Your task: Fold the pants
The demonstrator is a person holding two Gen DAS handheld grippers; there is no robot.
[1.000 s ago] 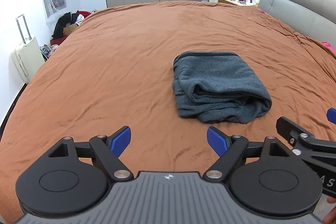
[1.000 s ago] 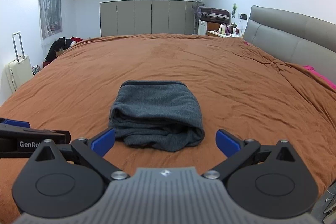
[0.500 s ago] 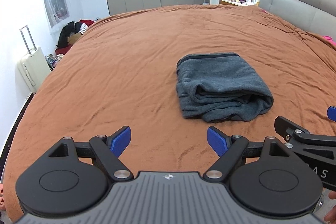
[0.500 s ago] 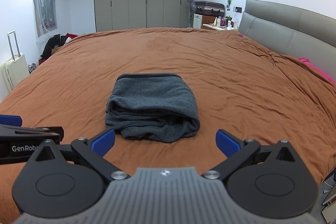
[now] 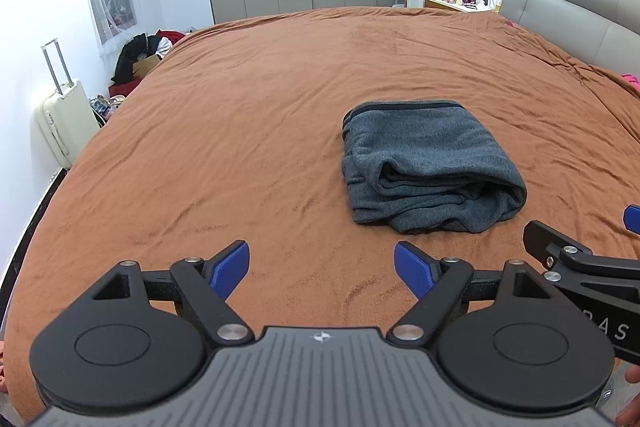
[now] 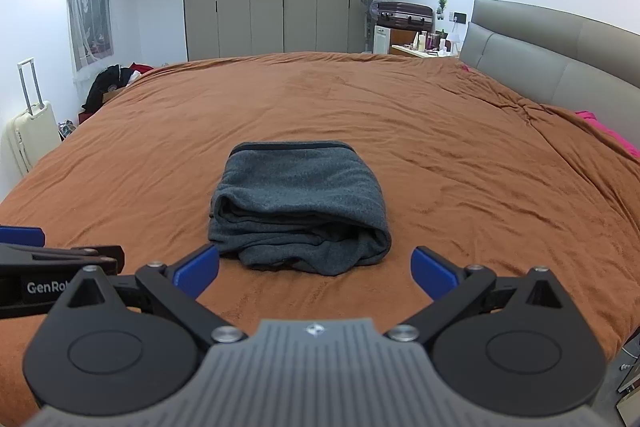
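The grey pants lie folded into a thick compact bundle on the brown bedspread, waistband at the far side. They also show in the right wrist view. My left gripper is open and empty, hanging above the bed near its front edge, left of and nearer than the bundle. My right gripper is open and empty, just in front of the bundle's near folded edge, not touching it. Each gripper's side shows in the other's view.
A grey padded headboard runs along the right. A cream suitcase and a pile of clothes stand on the floor at the left. Wardrobe doors and a dresser are at the far wall.
Both grippers have drawn back and risen slightly from the folded pants. The bundle has not moved. Both stay open.
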